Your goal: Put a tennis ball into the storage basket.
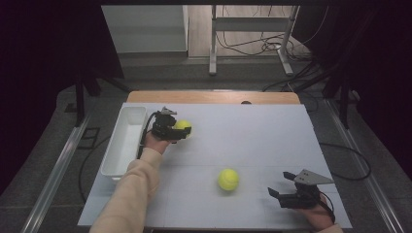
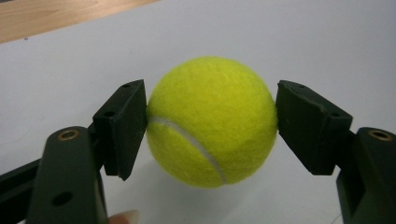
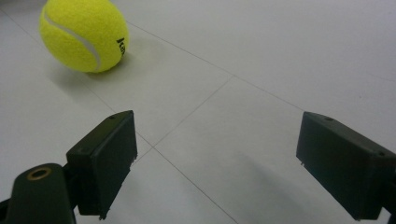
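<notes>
Nearest to the person, the right claw (image 1: 282,194) is resting low over the front right of the white worktop (image 1: 272,131), its jaws standing wide apart with nothing between them. In the right gripper view the bare worktop sheet is showing in the gap between the black pads (image 3: 105,163), and the loose tennis ball (image 3: 84,35) is lying ahead and off to one side, well apart from them. From the high view that loose tennis ball (image 1: 228,179) is sitting on the worktop toward the front middle, untouched by either claw.

Farther back, the left claw (image 1: 180,131) is gripping the other tennis ball (image 1: 183,127): the left gripper view is showing both pads (image 2: 123,126) pressing on opposite sides of the held tennis ball (image 2: 212,121), closed on it as far as they go. Whether it is lifted off the sheet or still touching it is hard to tell. Just beside that claw, along the worktop's left edge, the white bin (image 1: 125,141) is standing empty as far as one can see.

Judging by this layout, the work is looking like gathering the balls into the bin, and it is at an early stage: one ball is grasped and near the bin but not yet in it, and the second is still waiting to be picked up.
</notes>
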Tool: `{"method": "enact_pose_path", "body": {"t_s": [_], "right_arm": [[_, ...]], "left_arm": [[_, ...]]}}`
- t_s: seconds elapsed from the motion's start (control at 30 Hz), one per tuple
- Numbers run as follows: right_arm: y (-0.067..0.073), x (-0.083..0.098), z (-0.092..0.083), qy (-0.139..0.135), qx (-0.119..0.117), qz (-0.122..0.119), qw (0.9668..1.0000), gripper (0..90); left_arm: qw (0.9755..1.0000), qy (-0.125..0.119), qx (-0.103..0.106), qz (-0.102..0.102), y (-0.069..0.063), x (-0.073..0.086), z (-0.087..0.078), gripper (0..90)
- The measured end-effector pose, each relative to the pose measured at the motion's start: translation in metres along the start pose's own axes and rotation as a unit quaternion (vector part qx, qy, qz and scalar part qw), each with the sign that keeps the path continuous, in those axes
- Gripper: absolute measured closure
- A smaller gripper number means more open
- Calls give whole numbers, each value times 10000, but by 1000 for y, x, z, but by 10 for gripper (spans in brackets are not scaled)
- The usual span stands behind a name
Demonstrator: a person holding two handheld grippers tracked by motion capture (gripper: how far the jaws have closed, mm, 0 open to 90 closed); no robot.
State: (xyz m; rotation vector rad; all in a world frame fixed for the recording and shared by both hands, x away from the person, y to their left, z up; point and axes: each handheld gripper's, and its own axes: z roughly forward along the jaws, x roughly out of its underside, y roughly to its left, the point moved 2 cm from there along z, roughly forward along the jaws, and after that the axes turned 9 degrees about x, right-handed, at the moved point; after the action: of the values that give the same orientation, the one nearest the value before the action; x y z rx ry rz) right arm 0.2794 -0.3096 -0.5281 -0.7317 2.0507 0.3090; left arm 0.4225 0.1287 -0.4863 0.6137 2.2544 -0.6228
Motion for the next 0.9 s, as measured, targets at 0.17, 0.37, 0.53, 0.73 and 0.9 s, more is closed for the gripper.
{"method": "enact_pose_path", "body": {"t_s": [0.17,0.37,0.53,0.73,0.9], "right_arm": [[0,0,0,4,2,-3,10000,129],[0,0,0,-3,5,6,10000,129],[0,0,-1,-9,0,-2,10000,129],[0,0,-1,-5,16,-3,10000,129],[0,0,-1,-7,22,-4,10000,129]], "left_arm": [[9999,-115,23,27,-3,-1,-7,279],[9997,-207,37,85,-6,-3,-13,279],[9996,-267,50,90,-8,-3,-17,279],[9993,-339,67,116,-9,-4,-23,279],[9991,-406,82,125,-10,-4,-27,279]]}}
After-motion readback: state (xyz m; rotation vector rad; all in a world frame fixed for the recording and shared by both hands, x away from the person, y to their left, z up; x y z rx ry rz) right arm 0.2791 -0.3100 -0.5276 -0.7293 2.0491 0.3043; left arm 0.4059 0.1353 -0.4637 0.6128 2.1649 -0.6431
